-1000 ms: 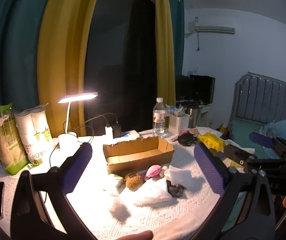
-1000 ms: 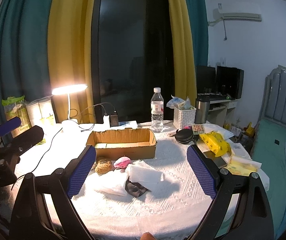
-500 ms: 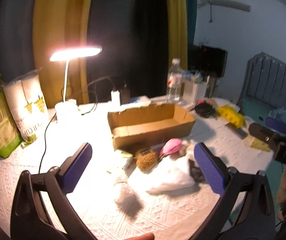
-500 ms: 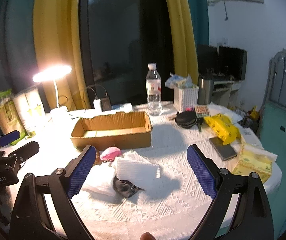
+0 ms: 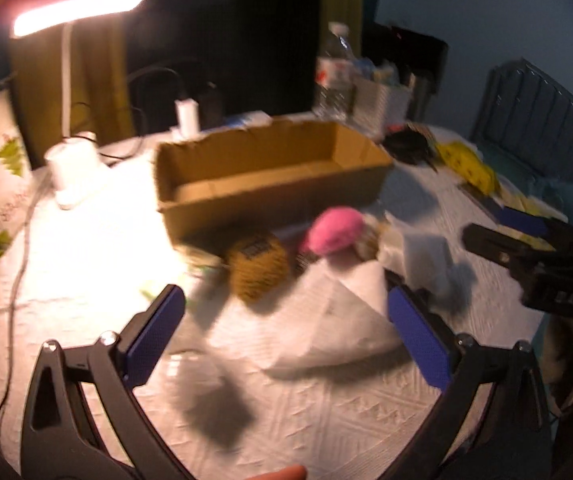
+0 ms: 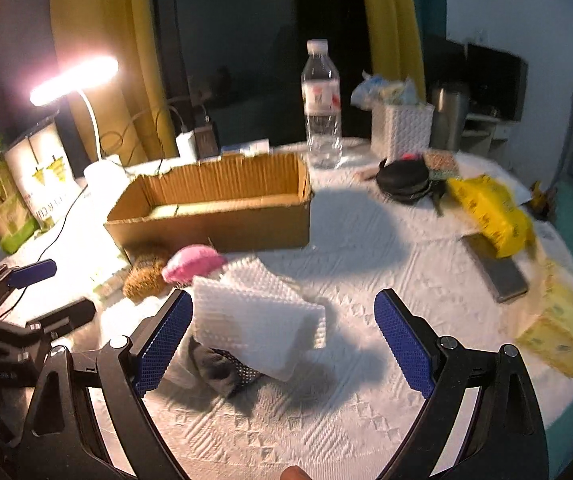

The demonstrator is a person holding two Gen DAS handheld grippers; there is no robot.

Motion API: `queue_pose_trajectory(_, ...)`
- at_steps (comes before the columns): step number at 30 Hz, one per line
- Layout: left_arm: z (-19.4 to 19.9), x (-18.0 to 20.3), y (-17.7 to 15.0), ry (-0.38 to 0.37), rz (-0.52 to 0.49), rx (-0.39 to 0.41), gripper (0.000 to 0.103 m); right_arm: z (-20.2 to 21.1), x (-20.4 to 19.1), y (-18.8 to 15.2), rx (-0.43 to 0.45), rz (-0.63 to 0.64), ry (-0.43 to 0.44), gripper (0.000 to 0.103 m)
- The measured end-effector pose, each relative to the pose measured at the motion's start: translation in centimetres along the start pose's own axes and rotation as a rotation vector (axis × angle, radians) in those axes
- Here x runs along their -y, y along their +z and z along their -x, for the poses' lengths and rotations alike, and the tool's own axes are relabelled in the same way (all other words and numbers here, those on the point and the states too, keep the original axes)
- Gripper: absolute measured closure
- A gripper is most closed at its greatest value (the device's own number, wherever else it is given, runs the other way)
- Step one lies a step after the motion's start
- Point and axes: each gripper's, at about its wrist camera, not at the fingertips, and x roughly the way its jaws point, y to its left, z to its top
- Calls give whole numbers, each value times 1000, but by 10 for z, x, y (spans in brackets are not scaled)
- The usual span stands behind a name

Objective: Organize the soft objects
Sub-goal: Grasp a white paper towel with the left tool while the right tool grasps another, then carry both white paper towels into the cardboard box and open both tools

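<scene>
Left hand-held gripper (image 5: 284,326) and right hand-held gripper (image 6: 282,338), both released with blue pads wide apart, each hanging above the tabletop (image 6: 366,432) with nothing between the pads. Nearest the right gripper: a white bumpy pad (image 6: 258,320) leaning on a dark cloth (image 6: 222,368), just beside its left finger. Nearest the left gripper: a flat white cloth (image 5: 326,320). Beyond these, a brown ball (image 5: 256,266) and a pink ball (image 5: 334,230) lie side by side, close against the front wall of the open cardboard box (image 6: 214,216); contact with the box cannot be judged. Farther back: lit lamp (image 6: 74,80) at left, water bottle (image 6: 320,108) behind the box, white basket (image 6: 400,130) at right. Along the right edge, well apart from the soft items: yellow packet (image 6: 490,214) and phone (image 6: 494,268).
</scene>
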Motion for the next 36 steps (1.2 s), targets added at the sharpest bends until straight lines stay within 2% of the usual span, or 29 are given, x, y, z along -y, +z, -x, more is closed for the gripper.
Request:
queue_pose_trajectory(2,-13,8,-3,-14,-13,-40,1,-14,4,-3,-29,-6,23,12)
queue_pose_trajectory(9,-49,17,-10,-16,-34,-138,1,-45,4,-6,-70,18,89,12)
queue_pose_trajectory(10,-52,18,-11,-22,-35,-145,3,-49,5,-6,-75,20,92,12)
queue_pose_trajectory(12,-57,21,-11,-36,-44,-176,15,-57,6,-5,-83,25,112,15)
queue_pose_trajectory(14,-63,25,-12,-46,-59,-204,29,-63,5,-5,-93,33,130,33)
queue_pose_trajectory(15,-65,27,-13,-56,-63,-214,35,-65,5,-5,-101,42,136,45)
queue_pose_trajectory(16,-67,27,-14,-81,-59,-224,46,-66,5,-5,-101,48,138,56)
queue_pose_trajectory(17,-68,27,-14,-107,-48,-231,50,-67,5,-6,-102,50,144,60)
queue_pose_trajectory(18,-68,27,-14,-111,-44,-230,52,-67,5,-7,-104,52,156,69)
queue_pose_trajectory(19,-67,27,-14,-117,-45,-227,59,-67,5,-8,-104,55,163,77)
queue_pose_trajectory(20,-67,27,-14,-134,-43,-224,68,-66,4,-9,-103,61,170,81)
queue_pose_trajectory(22,-66,29,-14,-149,-41,-222,76,-64,5,-9,-93,59,175,89)
queue_pose_trajectory(23,-65,30,-14,-151,-44,-220,84,-61,6,-9,-85,56,175,89)
queue_pose_trajectory(26,-59,31,-13,-178,-40,-201,91,-49,9,-5,-51,55,171,90)
queue_pose_trajectory(36,-26,29,4,-230,-39,-107,95,-1,7,16,71,65,148,90)
